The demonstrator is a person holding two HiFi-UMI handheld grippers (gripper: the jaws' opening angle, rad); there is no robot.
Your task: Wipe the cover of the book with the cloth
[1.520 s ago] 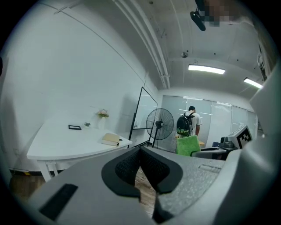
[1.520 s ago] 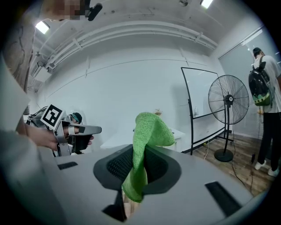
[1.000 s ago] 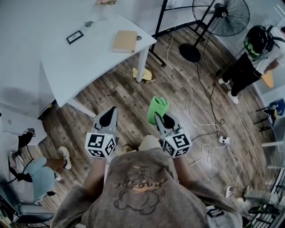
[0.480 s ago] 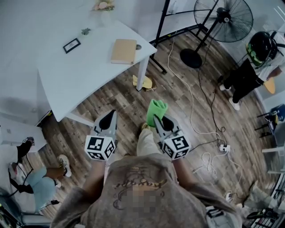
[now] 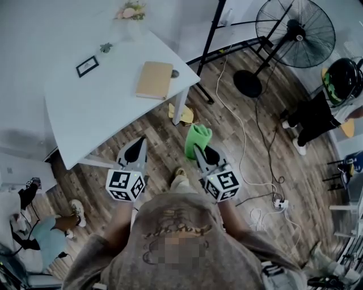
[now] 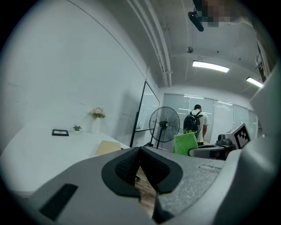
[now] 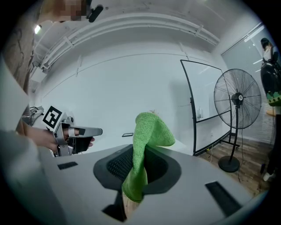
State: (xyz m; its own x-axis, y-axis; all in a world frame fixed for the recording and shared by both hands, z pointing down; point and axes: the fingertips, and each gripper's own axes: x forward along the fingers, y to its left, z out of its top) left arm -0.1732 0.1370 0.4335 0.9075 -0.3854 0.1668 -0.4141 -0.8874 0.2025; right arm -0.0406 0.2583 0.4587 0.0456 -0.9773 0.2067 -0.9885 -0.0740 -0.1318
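Note:
A tan book (image 5: 154, 80) lies near the right front corner of the white table (image 5: 85, 113); it also shows in the left gripper view as the book (image 6: 108, 147). My right gripper (image 5: 198, 148) is shut on a green cloth (image 5: 197, 139), which stands up folded between its jaws as the cloth (image 7: 145, 145). My left gripper (image 5: 138, 146) is shut with nothing in it; its jaws meet at the gripper (image 6: 139, 154). Both grippers hang over the wooden floor, short of the table.
A small black picture frame (image 5: 87, 66), a little plant (image 5: 105, 47) and a flower vase (image 5: 129, 11) stand at the table's back. A floor fan (image 5: 286, 39), loose cables (image 5: 244, 136), a yellow object (image 5: 181, 112) by the table leg and a person (image 5: 332, 96) are around.
The view has shifted toward the table; the book and table now sit lower and nearer. Both grippers keep their state, the right one still holding the cloth.

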